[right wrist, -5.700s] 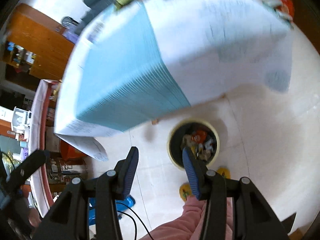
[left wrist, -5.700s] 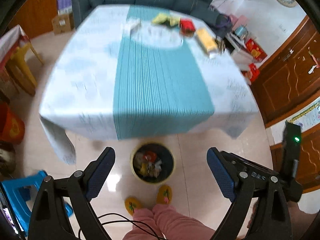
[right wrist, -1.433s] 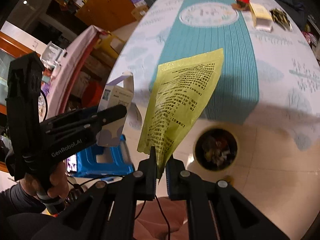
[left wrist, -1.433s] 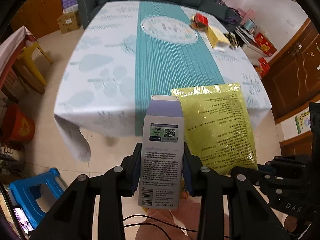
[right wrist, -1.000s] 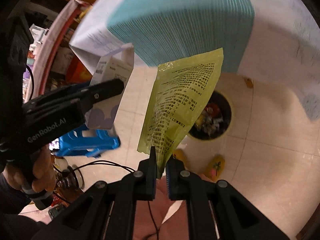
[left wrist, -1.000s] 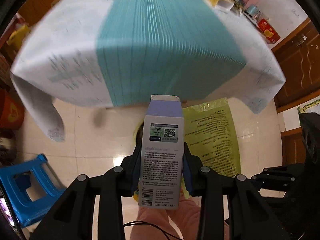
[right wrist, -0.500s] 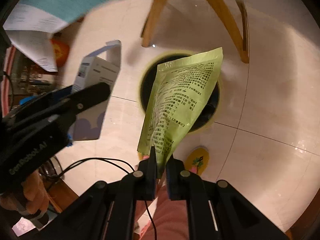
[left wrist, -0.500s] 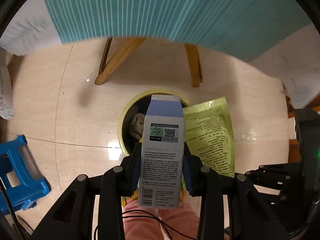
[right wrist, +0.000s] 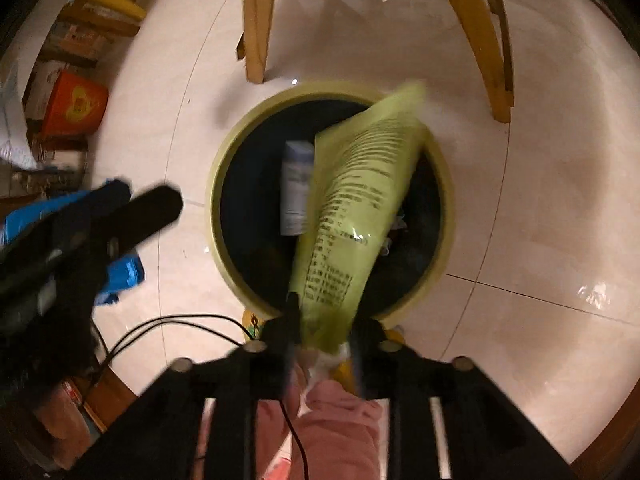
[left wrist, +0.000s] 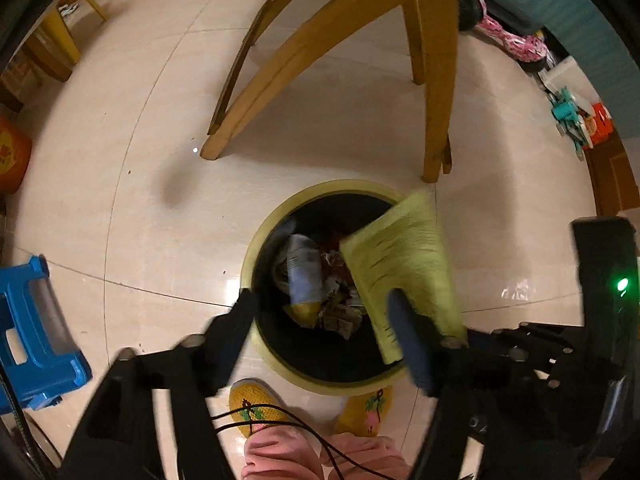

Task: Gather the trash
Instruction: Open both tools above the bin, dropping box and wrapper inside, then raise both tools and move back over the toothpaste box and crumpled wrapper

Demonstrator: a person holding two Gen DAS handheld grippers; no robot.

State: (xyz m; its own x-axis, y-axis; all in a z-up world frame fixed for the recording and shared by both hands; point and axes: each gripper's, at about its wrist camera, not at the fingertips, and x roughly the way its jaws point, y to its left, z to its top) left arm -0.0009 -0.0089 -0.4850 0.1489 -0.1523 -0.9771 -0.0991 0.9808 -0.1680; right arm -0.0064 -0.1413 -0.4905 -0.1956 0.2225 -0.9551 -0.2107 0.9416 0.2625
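A round bin with a yellow rim (left wrist: 264, 232) (right wrist: 444, 184) stands on the floor below both grippers, holding crumpled trash. The purple-and-white carton (left wrist: 304, 272) (right wrist: 296, 188) lies inside it. My left gripper (left wrist: 324, 320) is open and empty just above the bin. The yellow-green printed bag (right wrist: 356, 216) (left wrist: 404, 264) hangs over the bin's right half, its lower end between the parted fingers of my right gripper (right wrist: 324, 320). The image is blurred, so I cannot tell whether the fingers still touch the bag.
Wooden table legs (left wrist: 436, 80) (right wrist: 256, 20) stand just behind the bin. A blue plastic stool (left wrist: 36, 332) is at the left, an orange box (right wrist: 72, 104) farther left. The person's yellow slippers (left wrist: 256, 404) and pink trousers are right in front of the bin.
My left gripper has opened and the carton has dropped into the bin. My right gripper's fingers have parted around the bag. Both grippers have moved lower over the bin.
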